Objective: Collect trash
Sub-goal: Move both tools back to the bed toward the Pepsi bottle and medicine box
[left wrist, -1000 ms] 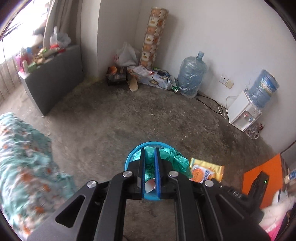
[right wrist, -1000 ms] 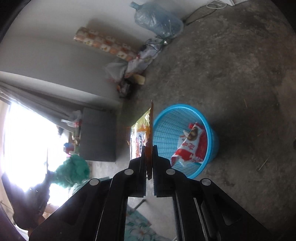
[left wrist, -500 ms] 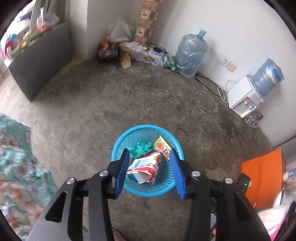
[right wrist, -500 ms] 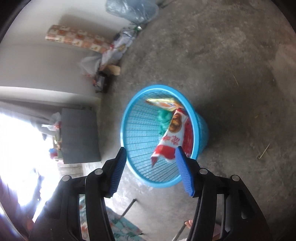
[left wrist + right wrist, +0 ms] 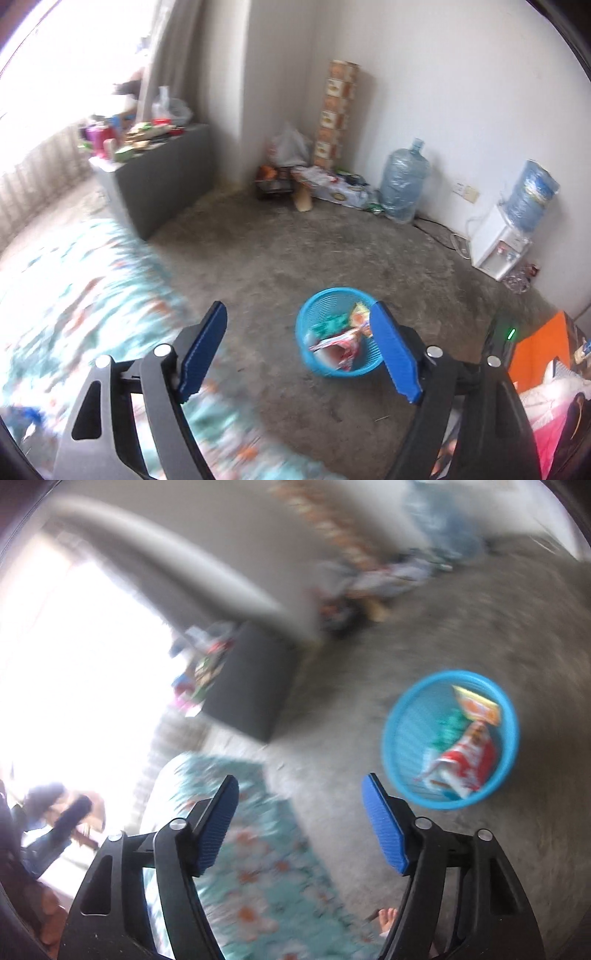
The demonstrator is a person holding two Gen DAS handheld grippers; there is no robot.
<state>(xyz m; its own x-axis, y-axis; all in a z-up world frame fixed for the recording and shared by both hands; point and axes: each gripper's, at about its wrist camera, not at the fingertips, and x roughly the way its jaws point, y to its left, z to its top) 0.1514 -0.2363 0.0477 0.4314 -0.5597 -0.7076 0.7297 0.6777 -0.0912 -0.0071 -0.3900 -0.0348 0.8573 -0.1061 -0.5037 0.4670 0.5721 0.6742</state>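
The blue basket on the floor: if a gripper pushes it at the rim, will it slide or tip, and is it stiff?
The basket probably tips or skids easily: it looks like thin plastic mesh, holding only light wrappers. Its wall likely flexes when pinched. On the rough concrete floor, a low push should slide it better than one at the rim.

The right wrist view is smeared throughout: the far wall clutter [image 5: 373, 572] and the items on the dark cabinet [image 5: 207, 661] cannot be told apart. The window [image 5: 74, 657] is blown out white. A figure [image 5: 55, 812] at the near left is blurred and cut by the edge. In the left wrist view the floral cloth [image 5: 92, 295] is streaked. The blue basket [image 5: 306, 339] is partly hidden by a gripper finger, its wrappers [image 5: 340, 336] unreadable. The orange object [image 5: 543, 347] is cut off.
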